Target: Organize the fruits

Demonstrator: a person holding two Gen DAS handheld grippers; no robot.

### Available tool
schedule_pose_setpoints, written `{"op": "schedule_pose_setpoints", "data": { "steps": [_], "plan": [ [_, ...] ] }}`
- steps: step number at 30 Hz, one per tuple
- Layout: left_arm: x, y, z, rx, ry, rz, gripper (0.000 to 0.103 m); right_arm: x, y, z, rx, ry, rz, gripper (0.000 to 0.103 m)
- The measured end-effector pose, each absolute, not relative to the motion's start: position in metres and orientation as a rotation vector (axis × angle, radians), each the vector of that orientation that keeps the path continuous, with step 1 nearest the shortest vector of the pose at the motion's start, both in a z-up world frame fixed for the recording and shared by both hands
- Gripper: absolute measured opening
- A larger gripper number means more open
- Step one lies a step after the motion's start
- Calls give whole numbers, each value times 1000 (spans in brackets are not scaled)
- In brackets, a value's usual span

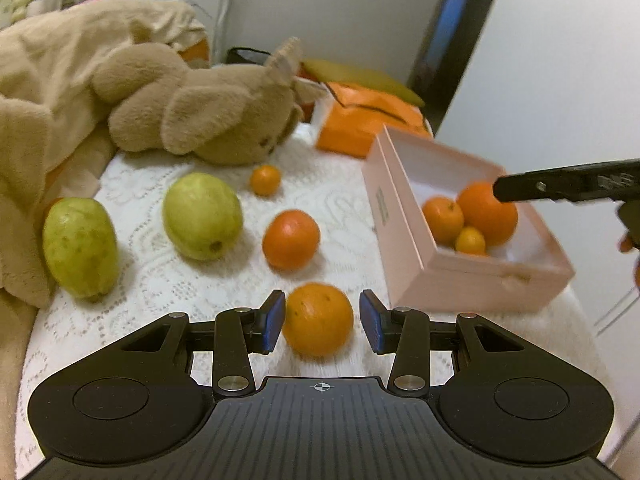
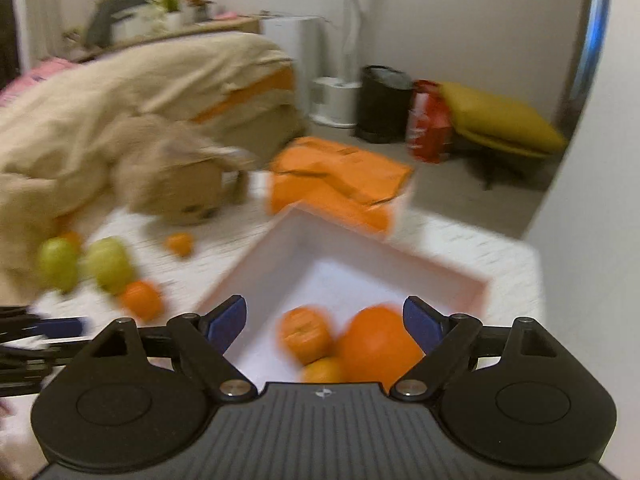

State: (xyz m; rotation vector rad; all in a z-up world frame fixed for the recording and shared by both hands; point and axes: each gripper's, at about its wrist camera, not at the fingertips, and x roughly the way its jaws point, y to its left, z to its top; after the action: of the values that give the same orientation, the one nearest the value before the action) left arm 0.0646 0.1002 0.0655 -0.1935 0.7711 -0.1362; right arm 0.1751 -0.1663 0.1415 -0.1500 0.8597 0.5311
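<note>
Left gripper, fingers spread astride an orange near the bed's front edge beside the pink box; off-centre closing could roll it away.

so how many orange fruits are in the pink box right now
3: a large orange, a mid-sized one to its left, and a small one in front. More might hide behind the pink box wall.
</note>
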Motion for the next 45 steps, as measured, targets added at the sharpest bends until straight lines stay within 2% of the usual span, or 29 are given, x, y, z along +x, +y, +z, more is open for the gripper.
{"op": "schedule_pose_setpoints", "data": {
  "steps": [7, 10, 15, 20, 23, 25, 30, 32, 35, 39, 45],
  "plan": [
    [79, 87, 53, -121, 809, -59, 54, 122, -150, 126, -204, 867, 648, 86],
    [79, 94, 43, -211, 843, -98, 52, 114, -134, 124, -282, 852, 649, 86],
    [49, 117, 55, -278, 794, -60, 52, 100, -94, 127, -430, 772, 628, 86],
    [6, 150, 61, -304, 787, 65, 51, 95, -60, 133, -401, 769, 730, 85],
    [-13, 166, 57, -348, 808, 108, 51, 97, -29, 125, -446, 752, 728, 78],
    [-22, 173, 52, -375, 812, 107, 51, 101, -7, 116, -524, 737, 673, 71],
    [-31, 182, 47, -402, 796, 95, 51, 114, 38, 86, -654, 778, 694, 66],
    [-33, 181, 47, -395, 788, 91, 51, 120, 49, 75, -679, 805, 675, 58],
    [-35, 179, 44, -383, 778, 87, 51, 124, 56, 66, -709, 813, 648, 55],
    [-37, 179, 43, -391, 768, 85, 51, 123, 58, 63, -744, 794, 612, 45],
    [-37, 178, 43, -385, 768, 80, 51, 121, 47, 70, -666, 826, 621, 43]
  ]
}}
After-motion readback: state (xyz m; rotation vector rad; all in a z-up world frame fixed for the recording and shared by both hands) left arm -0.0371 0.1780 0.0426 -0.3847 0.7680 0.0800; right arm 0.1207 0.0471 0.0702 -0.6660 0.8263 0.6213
